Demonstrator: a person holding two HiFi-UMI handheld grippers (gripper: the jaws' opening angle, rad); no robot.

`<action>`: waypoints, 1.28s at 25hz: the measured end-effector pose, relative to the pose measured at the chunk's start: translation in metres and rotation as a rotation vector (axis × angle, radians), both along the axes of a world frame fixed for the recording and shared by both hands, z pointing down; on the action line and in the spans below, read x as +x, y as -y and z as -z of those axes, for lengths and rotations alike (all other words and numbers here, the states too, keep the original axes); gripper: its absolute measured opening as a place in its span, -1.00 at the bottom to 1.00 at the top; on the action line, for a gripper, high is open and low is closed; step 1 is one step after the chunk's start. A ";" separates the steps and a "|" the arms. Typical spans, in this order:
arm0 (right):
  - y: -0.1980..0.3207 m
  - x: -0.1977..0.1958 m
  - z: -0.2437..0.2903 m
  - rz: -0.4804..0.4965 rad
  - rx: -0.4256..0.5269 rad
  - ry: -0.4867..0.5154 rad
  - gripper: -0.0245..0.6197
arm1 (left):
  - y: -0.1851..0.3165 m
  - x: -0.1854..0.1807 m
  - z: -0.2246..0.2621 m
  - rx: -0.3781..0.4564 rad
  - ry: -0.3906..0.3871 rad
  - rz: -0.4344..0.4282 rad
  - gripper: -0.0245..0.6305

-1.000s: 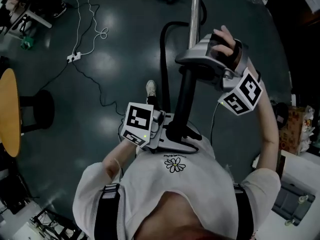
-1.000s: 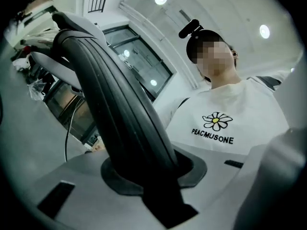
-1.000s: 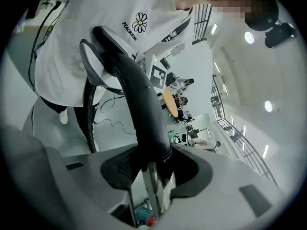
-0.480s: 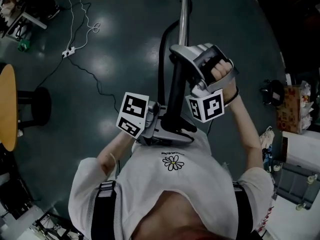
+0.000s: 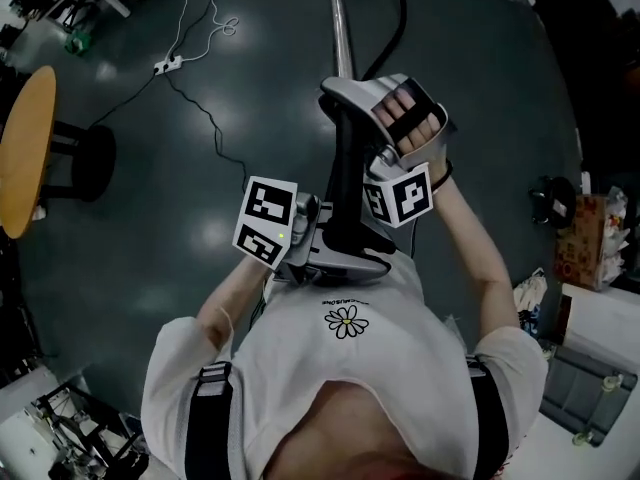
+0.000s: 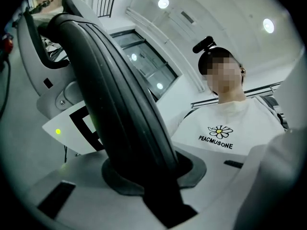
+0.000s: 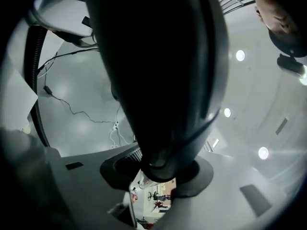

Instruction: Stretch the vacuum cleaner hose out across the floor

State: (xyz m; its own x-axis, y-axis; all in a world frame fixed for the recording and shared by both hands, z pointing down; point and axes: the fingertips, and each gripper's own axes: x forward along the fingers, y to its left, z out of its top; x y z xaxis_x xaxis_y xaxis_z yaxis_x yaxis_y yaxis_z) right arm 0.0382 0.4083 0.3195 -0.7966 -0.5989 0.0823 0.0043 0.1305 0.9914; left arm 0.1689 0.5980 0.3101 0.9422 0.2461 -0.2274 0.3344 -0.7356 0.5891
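1. Head view: both grippers are raised in front of the person's white shirt [image 5: 345, 368], each clamped on the same black vacuum hose [image 5: 347, 183]. The held stretch runs near to far between them, off the floor [image 5: 200, 178].
2. The left gripper [image 5: 338, 258] takes the near end of that stretch, just in front of the chest. Its marker cube [image 5: 268, 221] sits to the left.
3. Left gripper view: the jaws are narrow, almost together, and pinch the ribbed black hose. The hose rises from between them and fills the middle of the view. The pads press on it with no gap showing.
4. The right gripper [image 5: 345, 103] takes the far end of the held stretch, with the right hand [image 5: 412, 118] wrapped round its grip to the right.
5. Right gripper view: the jaws stand moderately apart, wider than the left pair, with a thick dark part of the hose filling the space between them. They have just eased open slightly, but the hose sits seated against both pads, so it is held.
6. Beyond the right gripper a metal wand [image 5: 339, 23] runs straight on to the far edge of the head view. More black hose curves beside it on the right.
7. Left side of the floor: a power strip [image 5: 168, 65] with white cable lies far left. A round table [image 5: 25, 148] and a dark stool [image 5: 90, 163] stand at the left edge, well apart from the hose.
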 end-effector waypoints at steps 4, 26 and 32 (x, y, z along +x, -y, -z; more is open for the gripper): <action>-0.021 -0.026 0.004 0.027 0.009 -0.004 -0.41 | -0.016 -0.021 0.002 0.011 -0.005 0.036 -0.55; -0.037 0.051 -0.015 -0.218 -0.940 0.717 0.41 | -0.102 -0.033 0.012 -0.026 -0.087 -0.059 -0.55; -0.033 0.157 -0.020 -0.028 -1.996 1.446 0.40 | -0.108 -0.027 0.011 -0.028 -0.052 -0.017 -0.55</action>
State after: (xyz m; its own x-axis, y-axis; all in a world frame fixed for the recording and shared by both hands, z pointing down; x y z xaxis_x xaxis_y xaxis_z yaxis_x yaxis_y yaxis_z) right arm 0.1952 0.4414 0.3396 -0.8424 -0.5379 -0.0326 -0.2694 0.4727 -0.8390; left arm 0.1420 0.7059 0.2991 0.9245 0.2552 -0.2832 0.3777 -0.7133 0.5904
